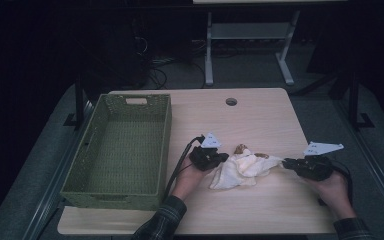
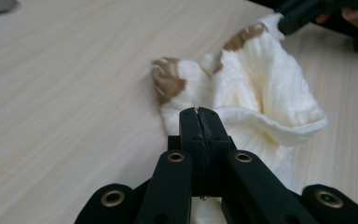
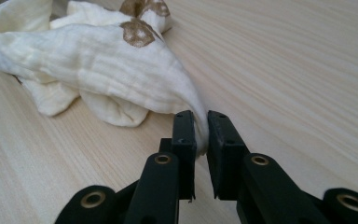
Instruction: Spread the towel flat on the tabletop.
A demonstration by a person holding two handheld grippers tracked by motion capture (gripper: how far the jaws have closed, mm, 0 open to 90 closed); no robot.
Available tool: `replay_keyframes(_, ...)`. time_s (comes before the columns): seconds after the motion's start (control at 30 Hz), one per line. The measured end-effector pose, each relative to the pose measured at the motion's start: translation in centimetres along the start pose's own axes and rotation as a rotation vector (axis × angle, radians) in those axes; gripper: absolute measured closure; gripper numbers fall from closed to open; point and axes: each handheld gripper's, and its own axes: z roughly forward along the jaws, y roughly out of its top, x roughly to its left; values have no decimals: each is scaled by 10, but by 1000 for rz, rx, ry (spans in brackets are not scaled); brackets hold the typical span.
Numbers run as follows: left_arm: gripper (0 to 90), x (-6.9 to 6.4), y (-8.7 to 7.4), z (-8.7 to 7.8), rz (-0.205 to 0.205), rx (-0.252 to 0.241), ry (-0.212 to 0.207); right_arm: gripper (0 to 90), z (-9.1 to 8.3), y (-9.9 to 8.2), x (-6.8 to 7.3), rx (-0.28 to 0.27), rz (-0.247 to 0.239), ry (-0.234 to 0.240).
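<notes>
A cream muslin cloth (image 1: 240,170) with brown patches lies crumpled on the wooden table (image 1: 260,120), between my two grippers. My left gripper (image 1: 222,157) is at the cloth's left edge. In the left gripper view its jaws (image 2: 199,114) are pressed together, tips against a fold of the cloth (image 2: 261,93); I cannot make out fabric between them. My right gripper (image 1: 285,162) is at the cloth's right end. In the right gripper view it (image 3: 201,126) is shut on a drawn-out corner of the cloth (image 3: 98,60), and fabric shows between the pads.
A green woven basket (image 1: 165,145), empty, stands on the table's left side, close to my left hand. A round cable hole (image 1: 231,101) sits near the far edge. Beyond the table stand a desk frame (image 1: 209,55) and floor cables.
</notes>
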Motion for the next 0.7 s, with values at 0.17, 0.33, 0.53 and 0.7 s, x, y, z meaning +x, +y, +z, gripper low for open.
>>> replay_keyframes(0.17, 898, 1, 9, -13, -11, -43, 50, 813, -10, 8, -2, -27, -23, -10)
replay_keyframes(0.33, 898, 9, 19, -24, -34, -81, 121, 816, -23, 23, -12, -55, -17, -8)
replay_keyframes(0.53, 898, 22, 31, -34, -81, -126, 218, 816, -25, 36, -26, -82, -10, 0)
replay_keyframes(0.7, 898, 36, 40, -32, -94, -136, 303, 815, -19, 45, -40, -114, 13, 16)
